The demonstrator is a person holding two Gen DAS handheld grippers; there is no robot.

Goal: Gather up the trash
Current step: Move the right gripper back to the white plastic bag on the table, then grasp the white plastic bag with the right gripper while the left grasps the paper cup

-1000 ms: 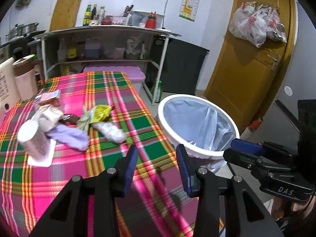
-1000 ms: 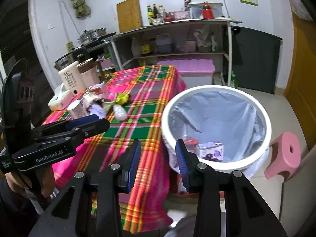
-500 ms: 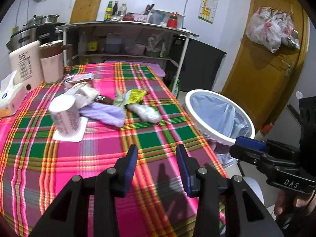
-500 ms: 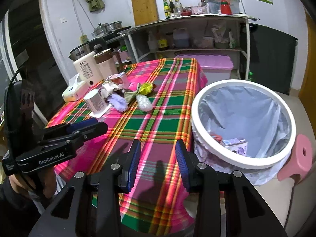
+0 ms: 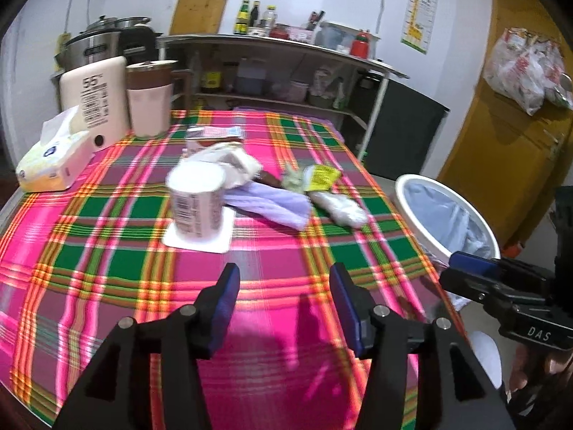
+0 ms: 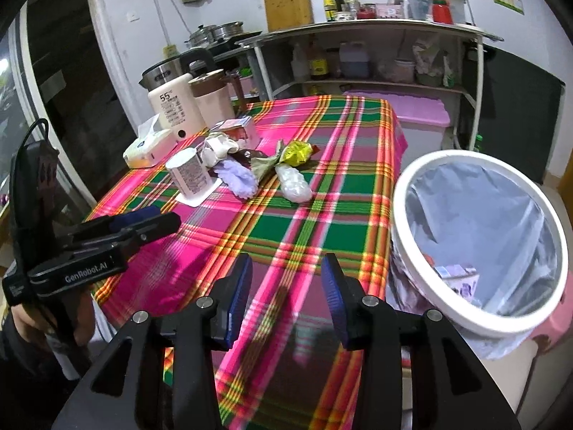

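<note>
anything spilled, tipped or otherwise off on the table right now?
Nothing spilled or tipped. The only mess is the litter heap mid-table: a clear plastic wrapper, yellow wrapper, purple crumpled piece and white crumpled bag lying loose beside the upright paper cup. The trash bin stands off the table's edge, some rubbish already inside.

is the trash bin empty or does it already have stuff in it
Not empty. The right wrist view shows a small printed carton and a red scrap lying at the bottom of the lined trash bin.
</note>
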